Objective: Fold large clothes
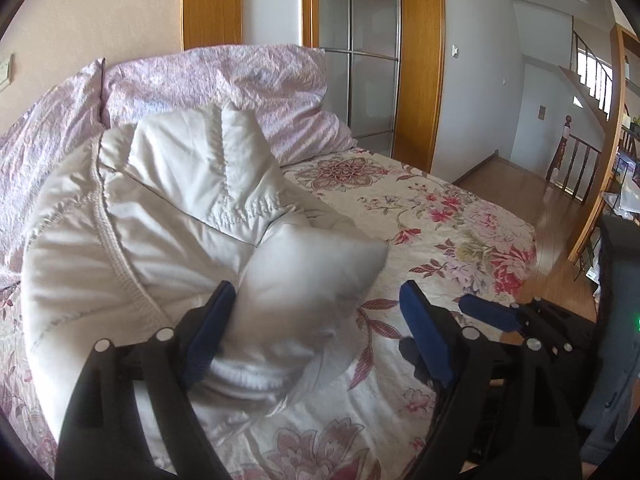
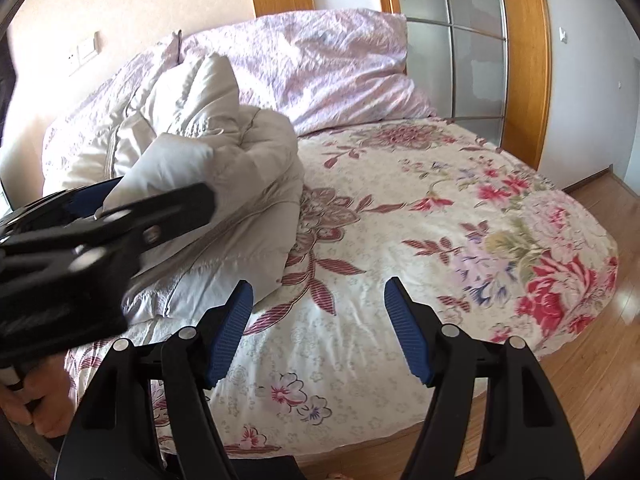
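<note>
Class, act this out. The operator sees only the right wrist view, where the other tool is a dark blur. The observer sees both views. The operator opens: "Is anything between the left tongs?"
Observer: Yes. In the left wrist view a puffy sleeve of the cream padded jacket lies between the open left tongs, and one pad stands clear of it.
Operator: Which end of the sleeve is nearest?
Observer: Its white ribbed cuff, low between the fingers.
Operator: Do my right tongs show there?
Observer: Only one blue pad, at the right, over the floral bedspread.
</note>
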`<state>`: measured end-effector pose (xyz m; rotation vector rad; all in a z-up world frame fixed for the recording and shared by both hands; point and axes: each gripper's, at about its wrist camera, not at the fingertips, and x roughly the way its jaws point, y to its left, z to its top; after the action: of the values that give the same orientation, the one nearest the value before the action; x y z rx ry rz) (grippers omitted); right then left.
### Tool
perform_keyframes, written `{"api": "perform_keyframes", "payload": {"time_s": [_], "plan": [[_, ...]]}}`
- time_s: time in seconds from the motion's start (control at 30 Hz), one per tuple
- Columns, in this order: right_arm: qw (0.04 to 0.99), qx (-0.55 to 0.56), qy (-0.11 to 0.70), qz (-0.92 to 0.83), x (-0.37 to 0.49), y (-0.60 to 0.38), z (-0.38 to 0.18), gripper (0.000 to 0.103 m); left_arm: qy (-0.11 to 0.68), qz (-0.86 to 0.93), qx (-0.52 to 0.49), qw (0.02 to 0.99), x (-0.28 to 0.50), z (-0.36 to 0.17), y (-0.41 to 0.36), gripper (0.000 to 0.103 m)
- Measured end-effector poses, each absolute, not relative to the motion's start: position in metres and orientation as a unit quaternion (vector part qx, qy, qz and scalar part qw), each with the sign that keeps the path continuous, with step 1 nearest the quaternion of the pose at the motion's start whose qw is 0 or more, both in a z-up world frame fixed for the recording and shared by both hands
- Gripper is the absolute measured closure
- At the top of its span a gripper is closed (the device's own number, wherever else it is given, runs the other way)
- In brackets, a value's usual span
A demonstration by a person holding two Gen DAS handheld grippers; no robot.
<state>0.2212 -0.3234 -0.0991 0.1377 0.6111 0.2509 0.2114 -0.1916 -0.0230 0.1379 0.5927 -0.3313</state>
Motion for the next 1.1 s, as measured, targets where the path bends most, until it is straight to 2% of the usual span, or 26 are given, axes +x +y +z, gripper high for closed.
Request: {"api": "perform_keyframes", "payload": {"time_s": [0.23,0.4,0.5,0.77,1.1], "plan": [[0.960,0.046,0.247,0.122,0.208,-0.320,-0.060,0.034,0.266,-0.159,0.059,0.949,0.176,0.003,-0.171,0.017],[0.975,-0.021,0.185,0.123,0.201,-0.291,-0.017,0.034,0.248,-0.141,-0.012,0.958,0.157,0.030,-0.106,0.016],[0.971,-0.020,0.168,0.171,0.211,-0.274,0.008,0.034,0.231,-0.081,-0.037,0.969,0.156,0.042,-0.059,0.014],[0.944,-0.022,0.203,0.261,0.295,-0.202,0.040,0.034,0.247,0.033,-0.064,0.966,0.201,0.045,0.021,0.014],[0.933,-0.031,0.267,0.238,0.367,-0.179,0.011,0.046,0.271,0.050,-0.042,0.960,0.254,0.025,0.033,0.014]]}}
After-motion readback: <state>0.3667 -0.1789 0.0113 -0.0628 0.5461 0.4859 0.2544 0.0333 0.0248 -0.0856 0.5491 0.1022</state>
